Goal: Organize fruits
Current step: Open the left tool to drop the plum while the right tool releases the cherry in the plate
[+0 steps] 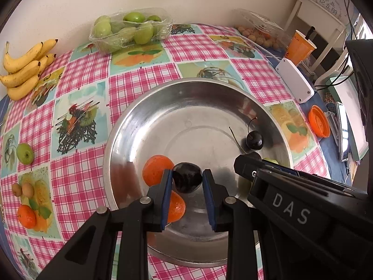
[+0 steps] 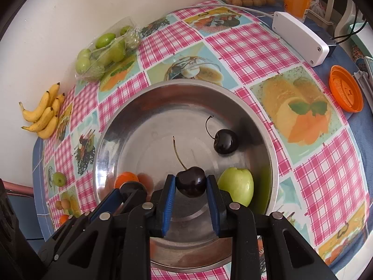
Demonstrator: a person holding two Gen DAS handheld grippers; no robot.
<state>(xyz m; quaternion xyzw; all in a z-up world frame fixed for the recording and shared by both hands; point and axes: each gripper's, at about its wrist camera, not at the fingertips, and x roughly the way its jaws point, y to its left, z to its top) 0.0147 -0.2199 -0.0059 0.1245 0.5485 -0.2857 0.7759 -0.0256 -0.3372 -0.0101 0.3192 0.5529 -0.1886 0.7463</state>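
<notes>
A steel bowl (image 1: 130, 126) (image 2: 112, 121) sits on the checked tablecloth. My left gripper (image 1: 187, 178) is shut on a dark cherry (image 1: 187, 176) over the bowl's near side, next to an orange mandarin (image 1: 155, 169). My right gripper (image 2: 191, 183) is shut on another dark cherry (image 2: 191, 181) with a long stem, over the bowl. A third cherry (image 1: 254, 140) (image 2: 225, 141) lies in the bowl. A green fruit (image 2: 236, 184) lies in the bowl beside the right gripper. A second mandarin (image 1: 176, 206) shows under the left finger.
On the cloth lie bananas (image 1: 23, 67), a clear tray of green fruits (image 1: 130, 29), a loose green fruit (image 1: 25, 153), small brown fruits (image 1: 23, 188) and a mandarin (image 1: 27, 216). A white box (image 2: 300, 37), orange cup (image 1: 299, 46) and orange lid (image 2: 346, 91) stand right.
</notes>
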